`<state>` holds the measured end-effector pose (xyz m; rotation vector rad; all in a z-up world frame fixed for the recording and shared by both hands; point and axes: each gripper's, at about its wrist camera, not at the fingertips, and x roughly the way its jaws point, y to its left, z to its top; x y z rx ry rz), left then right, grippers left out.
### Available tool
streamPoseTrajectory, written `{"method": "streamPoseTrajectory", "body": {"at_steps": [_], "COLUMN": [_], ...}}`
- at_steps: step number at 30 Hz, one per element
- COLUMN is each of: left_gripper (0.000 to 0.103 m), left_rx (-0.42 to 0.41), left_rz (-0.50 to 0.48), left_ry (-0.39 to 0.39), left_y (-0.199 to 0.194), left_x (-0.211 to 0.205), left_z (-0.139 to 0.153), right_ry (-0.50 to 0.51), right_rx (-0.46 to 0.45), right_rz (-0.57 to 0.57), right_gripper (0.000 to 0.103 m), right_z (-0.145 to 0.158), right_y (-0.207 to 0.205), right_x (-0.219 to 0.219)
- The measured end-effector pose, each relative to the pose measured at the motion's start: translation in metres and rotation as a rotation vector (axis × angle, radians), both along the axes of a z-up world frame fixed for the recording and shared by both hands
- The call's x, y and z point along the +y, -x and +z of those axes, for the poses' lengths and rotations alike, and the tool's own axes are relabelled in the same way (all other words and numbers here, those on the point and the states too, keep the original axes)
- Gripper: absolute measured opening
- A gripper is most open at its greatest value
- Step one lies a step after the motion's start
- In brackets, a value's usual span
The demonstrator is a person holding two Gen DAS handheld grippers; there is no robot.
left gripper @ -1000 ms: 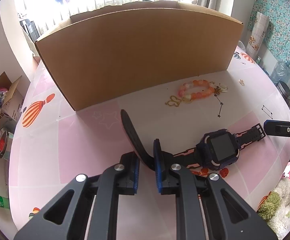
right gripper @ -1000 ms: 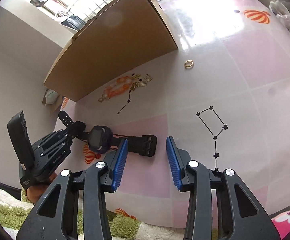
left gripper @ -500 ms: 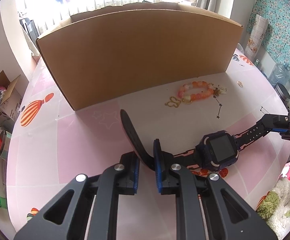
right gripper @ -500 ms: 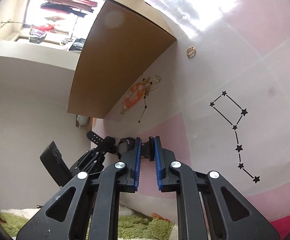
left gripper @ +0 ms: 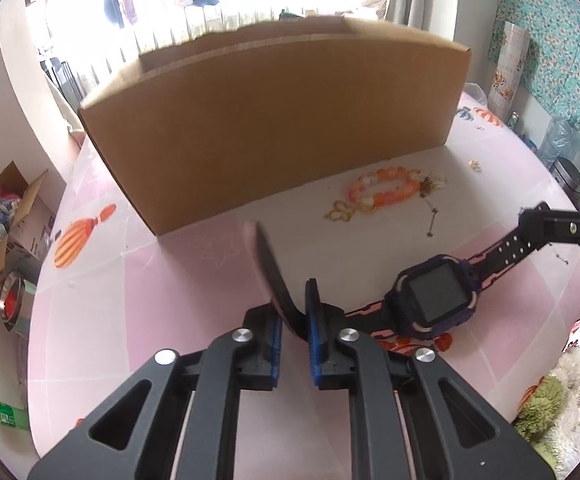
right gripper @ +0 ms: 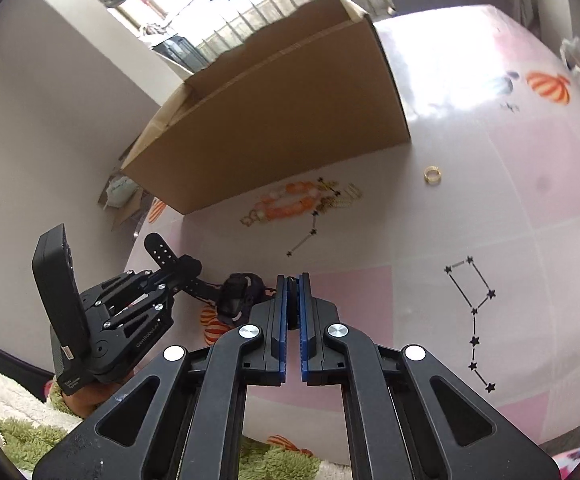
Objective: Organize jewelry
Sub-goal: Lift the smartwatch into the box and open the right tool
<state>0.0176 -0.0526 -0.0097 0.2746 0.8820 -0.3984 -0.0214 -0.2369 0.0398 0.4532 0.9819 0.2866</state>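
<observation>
Cardboard box (left gripper: 273,128) behind bead bracelet (left gripper: 384,192), ring (right gripper: 432,175)

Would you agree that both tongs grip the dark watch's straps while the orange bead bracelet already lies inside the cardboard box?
Not quite: the orange bead bracelet lies on the table in front of the brown cardboard box, as the left wrist view shows. Both tongs do grip the dark watch by its straps.

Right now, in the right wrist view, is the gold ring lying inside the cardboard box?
No. The gold ring lies on the tablecloth, outside the cardboard box and apart from its near corner.
</observation>
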Motion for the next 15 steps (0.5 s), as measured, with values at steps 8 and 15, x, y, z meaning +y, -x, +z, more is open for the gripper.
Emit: {"method": "streamPoseTrajectory", "body": {"at_steps": [8, 15], "left_gripper": [0.004, 0.004], "left_rx": [-0.145, -0.223], "left_rz": [-0.074, -0.084], "left_ry": [0.073, 0.154], "left_y": [0.008, -0.042], "left_x": [-0.001, 0.004], "left_z": [0.073, 0.142], "right_ry": [0.084, 0.099], "right_rx": [-0.201, -0.375], "right_rz": [0.091, 0.175], "right_gripper": [0.003, 0.003], "right_z": [0.076, 0.141], "right_y": [-0.006, -0.062], "right_x": [0.0, -0.011]}}
